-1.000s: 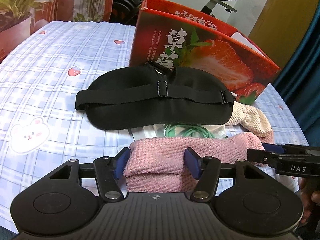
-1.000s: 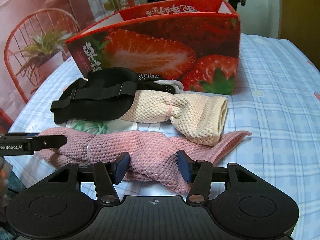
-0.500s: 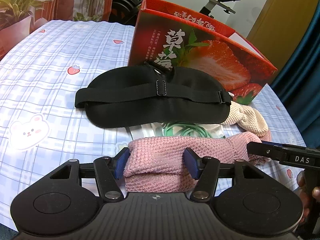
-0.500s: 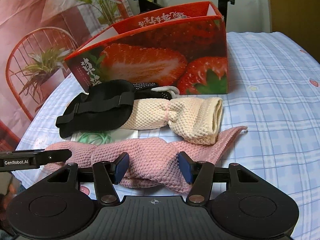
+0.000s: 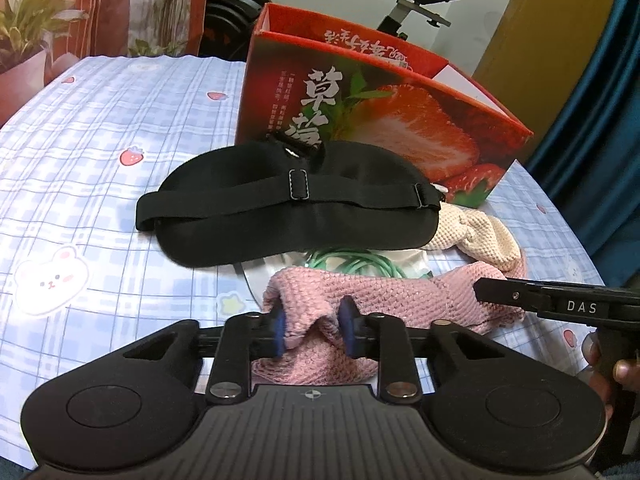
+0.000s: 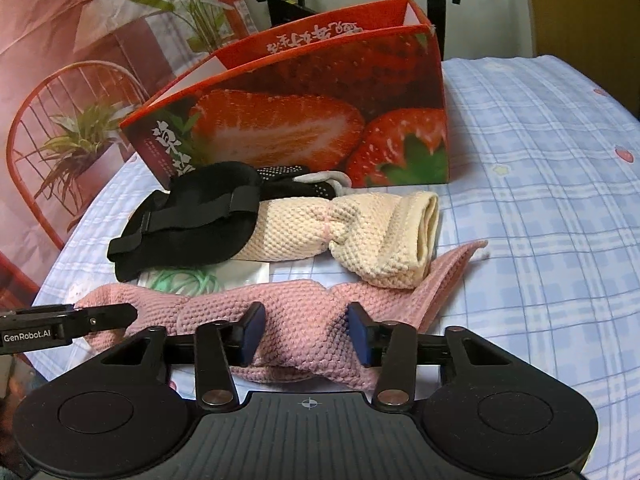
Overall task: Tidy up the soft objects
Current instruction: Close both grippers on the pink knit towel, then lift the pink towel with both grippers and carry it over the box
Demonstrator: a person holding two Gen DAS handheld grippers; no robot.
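Observation:
A pink knitted cloth (image 5: 400, 292) (image 6: 280, 296) lies stretched across the near edge of the table. My left gripper (image 5: 313, 326) is closing on its left end, and the fabric bunches up between the blue pads. My right gripper (image 6: 306, 332) is closing on its right part, with a fold of pink cloth pressed between the pads. Behind it lie a black eye mask (image 5: 280, 216) (image 6: 192, 224) and a cream knitted cloth (image 5: 476, 232) (image 6: 360, 232). An open red strawberry box (image 5: 380, 120) (image 6: 300, 128) stands at the back.
A coil of green bands (image 5: 352, 262) (image 6: 184, 280) on a clear packet lies under the mask. A black dotted fabric item (image 6: 288, 184) sits against the box. The checked tablecloth (image 5: 100, 160) (image 6: 540, 200) spreads left and right. A person's hand (image 5: 612, 364) shows at the right edge.
Both pairs of jaws have narrowed on the pink cloth, which now puckers up between the pads. Neither hand has shifted.

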